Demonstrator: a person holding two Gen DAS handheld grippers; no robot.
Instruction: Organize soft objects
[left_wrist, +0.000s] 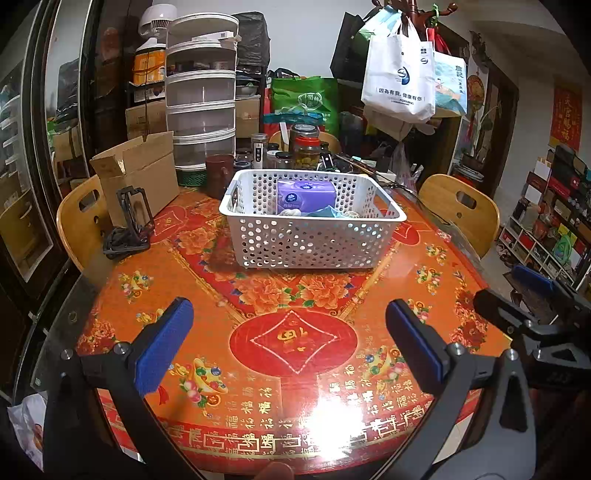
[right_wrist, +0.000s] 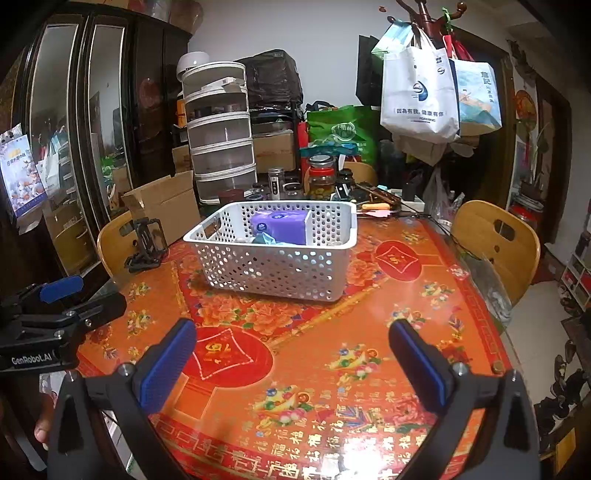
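A: What are the two grippers doing?

B: The left gripper (left_wrist: 288, 343) is hanging over the near part of the table (left_wrist: 354, 306). Its blue fingers (left_wrist: 164, 345) are spreading wide, and nothing is sitting between them. The right gripper (right_wrist: 291, 362) is doing the same thing just beside it, with its fingers (right_wrist: 168, 365) wide apart and holding nothing.

A: Where are the soft things sitting?

B: They are lying inside the white basket (left_wrist: 306, 243) with little holes, in the middle of the table, well apart from both grippers. A purple tissue pack (left_wrist: 306, 195) is standing up in it. A teal soft thing (right_wrist: 267, 238) is lying in front of the pack, and a small pale lump (left_wrist: 291, 212) is lying beside it. It is too small to tell what it is.

A: What is standing near the basket?

B: A cardboard box (left_wrist: 142, 171) is sitting to the left, and a jar with a red lid (left_wrist: 306, 149) is standing behind.
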